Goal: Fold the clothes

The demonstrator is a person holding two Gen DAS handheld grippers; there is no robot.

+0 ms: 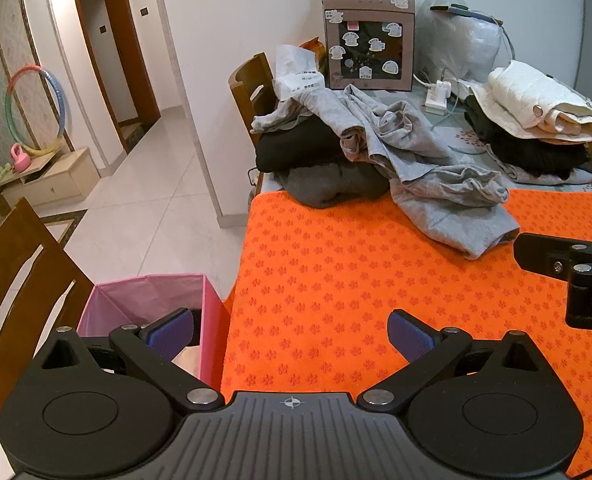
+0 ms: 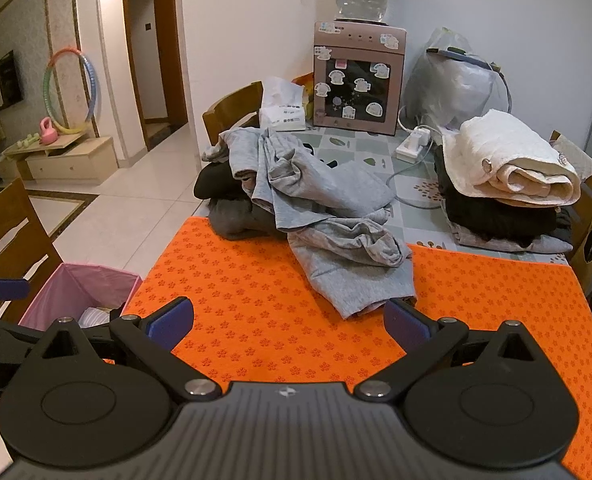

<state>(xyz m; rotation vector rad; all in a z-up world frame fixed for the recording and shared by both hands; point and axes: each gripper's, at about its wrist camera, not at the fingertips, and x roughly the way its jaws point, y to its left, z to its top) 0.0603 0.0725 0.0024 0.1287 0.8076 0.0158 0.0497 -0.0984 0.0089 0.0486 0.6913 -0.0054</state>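
Left gripper (image 1: 291,334) wide open, holding nothing, above the near edge of the orange mat (image 1: 336,280). Messy grey clothes (image 1: 436,184) at the mat's far edge. Pink bin (image 1: 152,300) just left of the mat. Right gripper (image 1: 568,268) over the mat's right side.

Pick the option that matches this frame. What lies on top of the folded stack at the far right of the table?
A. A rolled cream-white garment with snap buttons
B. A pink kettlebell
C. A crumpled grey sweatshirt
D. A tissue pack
A. The rolled cream-white garment with round snaps sits on the dark folded clothes at the table's far right, while the crumpled grey clothing lies in the middle pile.
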